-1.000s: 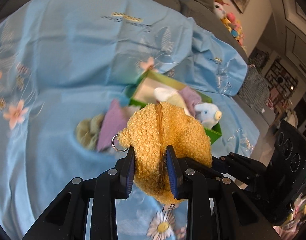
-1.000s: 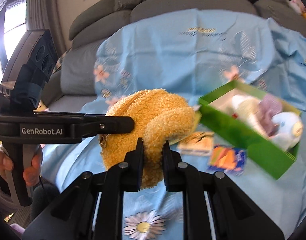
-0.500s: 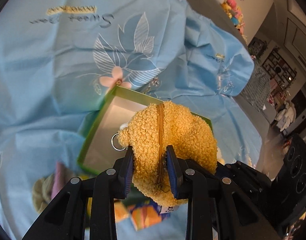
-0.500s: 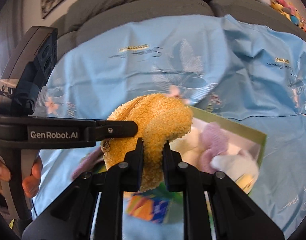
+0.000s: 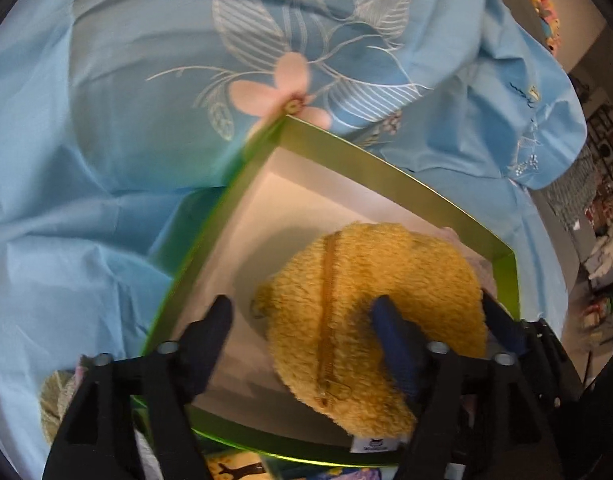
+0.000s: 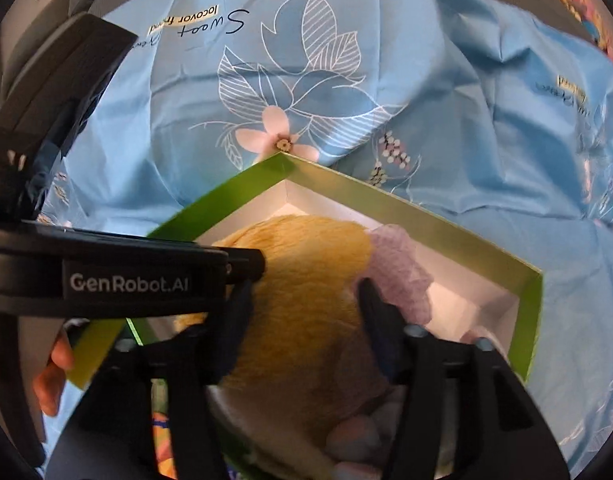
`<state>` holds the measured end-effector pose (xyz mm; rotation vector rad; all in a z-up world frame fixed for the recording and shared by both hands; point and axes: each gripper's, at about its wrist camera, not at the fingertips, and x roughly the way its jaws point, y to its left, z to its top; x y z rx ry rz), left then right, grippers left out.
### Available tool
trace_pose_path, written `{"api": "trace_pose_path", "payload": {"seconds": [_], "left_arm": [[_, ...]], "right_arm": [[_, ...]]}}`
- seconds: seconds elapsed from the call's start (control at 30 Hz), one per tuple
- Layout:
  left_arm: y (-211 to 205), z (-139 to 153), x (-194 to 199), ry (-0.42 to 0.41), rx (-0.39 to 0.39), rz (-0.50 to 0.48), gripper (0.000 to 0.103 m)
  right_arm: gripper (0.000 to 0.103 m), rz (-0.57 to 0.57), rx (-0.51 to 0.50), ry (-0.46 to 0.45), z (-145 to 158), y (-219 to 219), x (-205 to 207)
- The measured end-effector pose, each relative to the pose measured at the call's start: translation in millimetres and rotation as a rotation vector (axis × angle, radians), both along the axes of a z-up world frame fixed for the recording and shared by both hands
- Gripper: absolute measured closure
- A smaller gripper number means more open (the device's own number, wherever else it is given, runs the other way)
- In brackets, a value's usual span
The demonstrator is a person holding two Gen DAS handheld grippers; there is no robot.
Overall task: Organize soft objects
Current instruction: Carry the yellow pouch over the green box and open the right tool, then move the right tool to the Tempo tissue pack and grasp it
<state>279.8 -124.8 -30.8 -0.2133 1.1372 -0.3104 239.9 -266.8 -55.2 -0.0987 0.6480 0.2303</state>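
Both tongs are spread wide right now, neither one pinching anything. Left tongs (image 5: 302,328) sit over the green box (image 5: 210,256), fingers wide apart, and the fuzzy yellow pouch (image 5: 386,304) lies loose between them inside the box, resting on the white bottom. Its zipper (image 5: 327,320) runs down the middle facing the camera, and the right-hand finger of that pair is touching or just beside the fluff, can't tell which. A small white tag (image 5: 372,446) pokes out at the pouch's near end.

Off at the lower left of that view, outside the box, a pale green knitted thing (image 5: 52,400) lies on the light blue sheet (image 5: 106,140), which has a pink flower print (image 5: 274,88) just past the box's far corner.

Right tongs (image 6: 302,316) are also spread, fingers on either side of the same yellow pouch (image 6: 306,300) (blurry here). From this camera the left tool's black arm (image 6: 126,276) with the GenRobot.AI label cuts across the left side, with fingertips of the person's hand (image 6: 52,364) showing under it. To the right of the pouch, a lilac fuzzy item (image 6: 402,264) sits in the box against it, and something pink and white (image 6: 358,440) is down at the near edge, too blurred to name.
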Motion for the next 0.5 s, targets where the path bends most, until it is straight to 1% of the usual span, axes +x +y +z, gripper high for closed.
{"api": "trace_pose_path", "payload": {"seconds": [0.03,0.17,0.27,0.33,0.4,0.5], "left_arm": [[5,3,-2,-0.006,-0.015,0.004,0.021],[18,25,-14,-0.054,-0.05,0.012,0.02],[27,44,-32,-0.101,-0.059,0.003,0.015],[31,54,-46,-0.13,-0.068,-0.008,0.011],[38,61,-65,-0.145,-0.078,-0.011,0.01],[46,60,-86,-0.135,-0.092,-0.017,0.01]], "right_arm": [[0.024,0.002,0.014,-0.001,2,-3,-2],[0.021,-0.008,0.062,-0.031,12,-15,-18],[0.019,-0.013,0.088,-0.051,19,-24,-36],[0.015,-0.013,0.097,-0.065,24,-27,-51],[0.013,-0.01,0.109,-0.076,26,-31,-67],[0.007,-0.004,0.129,-0.08,28,-37,-90]]}}
